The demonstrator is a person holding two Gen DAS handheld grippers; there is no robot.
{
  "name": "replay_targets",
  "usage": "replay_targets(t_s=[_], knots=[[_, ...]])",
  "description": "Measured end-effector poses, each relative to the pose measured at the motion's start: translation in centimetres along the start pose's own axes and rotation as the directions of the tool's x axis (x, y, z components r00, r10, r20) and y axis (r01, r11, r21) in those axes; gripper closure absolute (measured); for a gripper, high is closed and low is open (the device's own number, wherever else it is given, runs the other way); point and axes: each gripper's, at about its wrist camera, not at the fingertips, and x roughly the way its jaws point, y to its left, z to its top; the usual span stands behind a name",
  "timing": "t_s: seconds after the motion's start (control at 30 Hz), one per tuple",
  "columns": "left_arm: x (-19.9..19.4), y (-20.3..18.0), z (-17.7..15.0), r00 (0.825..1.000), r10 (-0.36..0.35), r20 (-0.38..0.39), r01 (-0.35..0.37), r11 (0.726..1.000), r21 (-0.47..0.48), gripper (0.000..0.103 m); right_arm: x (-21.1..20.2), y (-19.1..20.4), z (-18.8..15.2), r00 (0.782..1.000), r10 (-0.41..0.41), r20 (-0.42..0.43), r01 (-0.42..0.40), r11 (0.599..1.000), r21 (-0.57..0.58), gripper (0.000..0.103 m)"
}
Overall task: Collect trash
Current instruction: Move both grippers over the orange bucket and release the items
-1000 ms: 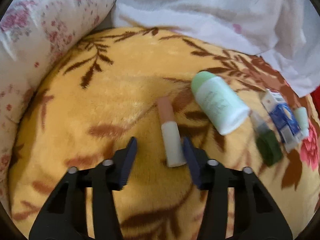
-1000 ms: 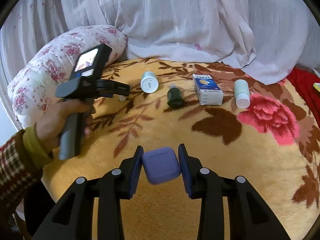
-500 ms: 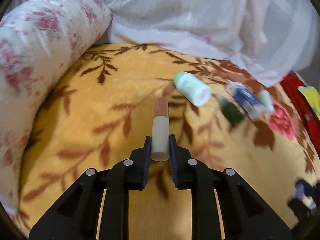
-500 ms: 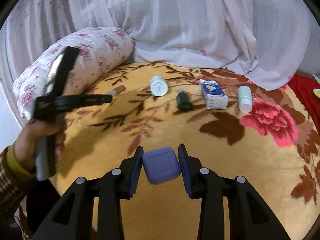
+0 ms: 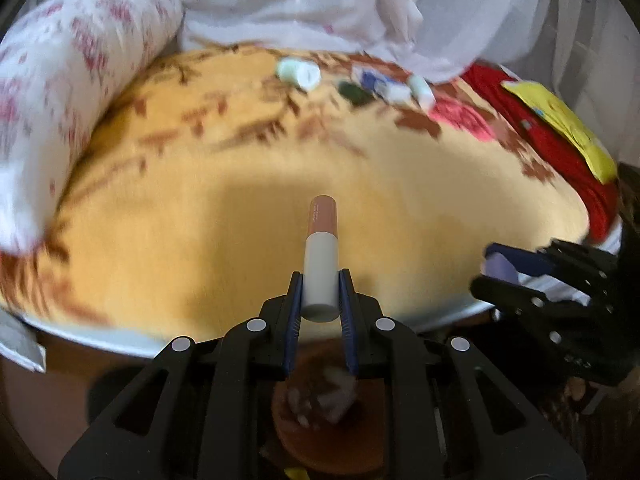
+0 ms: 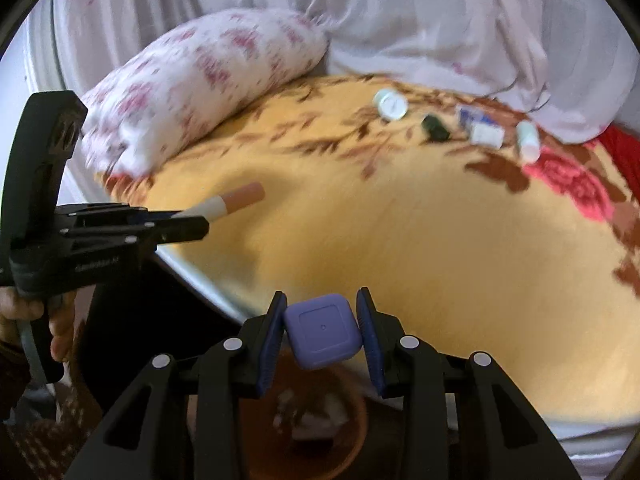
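Note:
My left gripper (image 5: 319,295) is shut on a white and tan lipstick tube (image 5: 320,256), held past the bed's front edge; it also shows in the right wrist view (image 6: 230,205). My right gripper (image 6: 322,330) is shut on a purple rounded case (image 6: 322,330), also off the bed's edge; it shows at the right of the left wrist view (image 5: 504,268). A brown bin (image 6: 304,424) with trash inside sits below both grippers, and shows in the left wrist view (image 5: 320,412). A white bottle (image 6: 391,105), a dark green bottle (image 6: 435,128), a blue-white box (image 6: 480,128) and a small white tube (image 6: 528,142) lie far back on the blanket.
A yellow floral blanket (image 6: 400,220) covers the bed. A floral pillow (image 6: 200,92) lies at the back left, white curtain cloth (image 6: 400,12) behind. A red cloth with a yellow item (image 5: 560,132) lies at the right.
Both grippers have pulled back from the bed to over the bin, each with its item. The left gripper closed on the lipstick tube a second ago and lifted it.

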Motion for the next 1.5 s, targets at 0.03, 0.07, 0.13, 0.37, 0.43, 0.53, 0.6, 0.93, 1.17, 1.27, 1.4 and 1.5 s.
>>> replay_targets(t_s=[0.03, 0.07, 0.13, 0.37, 0.43, 0.53, 0.6, 0.93, 1.17, 1.27, 1.4, 1.5], knots=[[-0.1, -0.3, -1.2, 1.000, -0.009, -0.019, 0.009, 1.000, -0.003, 0.085, 0.1, 0.4, -0.7, 1.000, 0.008, -0.015, -0.008, 1.000, 0.001, 0.067], [-0.1, -0.5, -2.0, 0.999, -0.017, -0.031, 0.017, 1.000, -0.005, 0.085, 0.2, 0.6, -1.2, 1.000, 0.012, -0.026, -0.012, 1.000, 0.003, 0.067], [-0.3, -1.0, -3.6, 0.998, -0.030, -0.055, 0.030, 1.000, 0.000, 0.085, 0.5, 1.2, -2.5, 0.998, 0.028, -0.059, -0.027, 1.000, 0.011, 0.067], [-0.8, -2.4, -7.2, 0.989, -0.079, -0.128, 0.082, 0.996, 0.016, 0.085, 0.8, 2.0, -5.2, 0.992, 0.047, -0.115, -0.043, 0.998, 0.037, 0.067], [-1.0, -2.7, -7.8, 0.987, -0.087, -0.135, 0.091, 0.996, 0.021, 0.085, 0.7, 2.2, -5.5, 0.992, 0.046, -0.119, -0.041, 0.998, 0.038, 0.067], [-1.3, -3.1, -8.4, 0.985, -0.095, -0.142, 0.101, 0.994, 0.030, 0.085, 0.7, 2.7, -5.9, 0.990, 0.045, -0.131, -0.042, 0.999, 0.027, 0.067], [-1.3, -3.3, -8.6, 0.983, -0.100, -0.152, 0.106, 0.994, 0.034, 0.085, 0.8, 3.0, -6.2, 0.989, 0.049, -0.141, -0.046, 0.999, 0.021, 0.067], [-1.5, -2.7, -8.8, 0.981, -0.092, -0.169, 0.095, 0.995, 0.008, 0.046, 1.4, 3.3, -7.2, 0.985, 0.005, -0.175, -0.003, 1.000, 0.012, 0.032], [-2.4, -2.0, -7.8, 0.993, -0.041, -0.114, 0.039, 0.999, -0.019, 0.024, 1.0, 2.6, -7.0, 0.989, -0.016, -0.145, 0.020, 0.999, 0.025, 0.023], [-2.3, -2.1, -7.5, 0.994, -0.038, -0.104, 0.037, 0.999, -0.019, 0.022, 1.0, 2.5, -6.9, 0.991, -0.015, -0.135, 0.019, 0.999, 0.032, 0.022], [-2.2, -2.1, -7.0, 0.996, -0.031, -0.085, 0.030, 0.999, -0.012, 0.022, 0.9, 2.1, -6.6, 0.992, -0.023, -0.127, 0.028, 0.999, 0.035, 0.022], [-2.1, -1.8, -6.2, 0.997, -0.041, -0.063, 0.039, 0.999, -0.022, 0.022, 0.7, 1.4, -5.6, 0.994, -0.043, -0.104, 0.046, 0.999, 0.029, 0.022]])
